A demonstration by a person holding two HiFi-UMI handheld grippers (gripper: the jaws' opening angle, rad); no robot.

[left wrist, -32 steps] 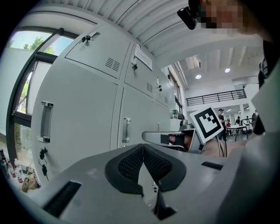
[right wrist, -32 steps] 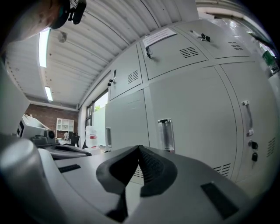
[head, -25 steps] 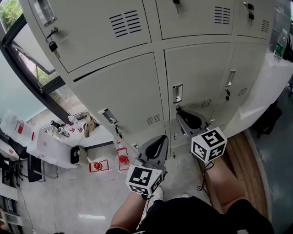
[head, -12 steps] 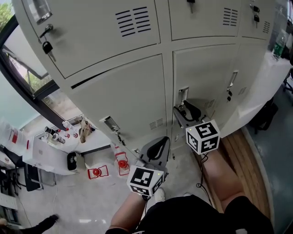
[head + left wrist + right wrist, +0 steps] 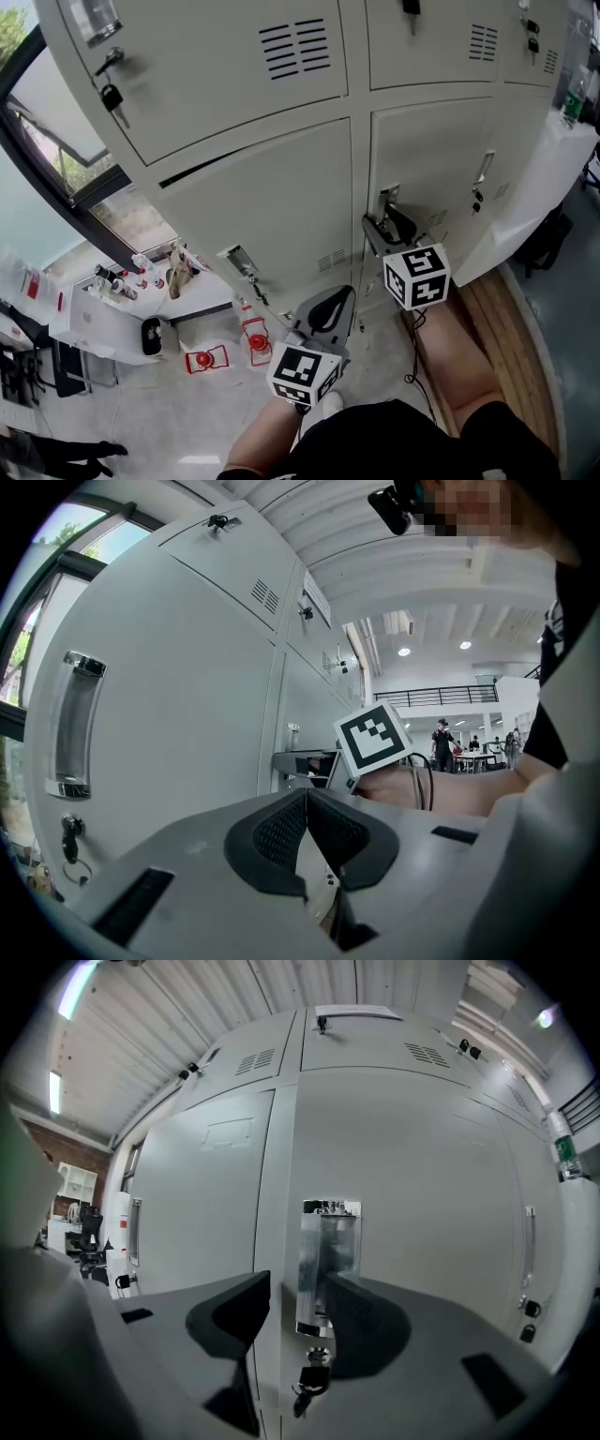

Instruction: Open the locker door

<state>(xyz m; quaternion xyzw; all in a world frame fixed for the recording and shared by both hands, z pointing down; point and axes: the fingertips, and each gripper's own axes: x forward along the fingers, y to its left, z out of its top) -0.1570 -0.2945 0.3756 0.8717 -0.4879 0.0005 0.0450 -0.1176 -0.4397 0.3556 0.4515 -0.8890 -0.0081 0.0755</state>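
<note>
Biggest thing first: the locker door (image 5: pixel 412 1194) I'm after is the lower one, at about 1 o'clock in the head view. It's painted sheet metal, so I'd guess stiff but light. It should swing easily once the latch lets go, and it's too slick to grab by the face. The door stands upright with its long axis vertical and its face toward me. I'd bet the hinges are on the right edge, since the pull sits at the left edge.

My right gripper (image 5: pixel 298 1288) has just been opening and is now spread wide. The handle shows between the jaws, but nothing is pinched yet. My left gripper (image 5: pixel 307 799) is closed up and empty, hanging out at 7 o'clock from the right one.

The chrome handle (image 5: pixel 323 1241) is a recessed vertical pull, hard and slippery, and it's the only sensible spot to grab.

A key (image 5: pixel 312 1377) dangles at its 6 o'clock, so don't snag that.
</note>
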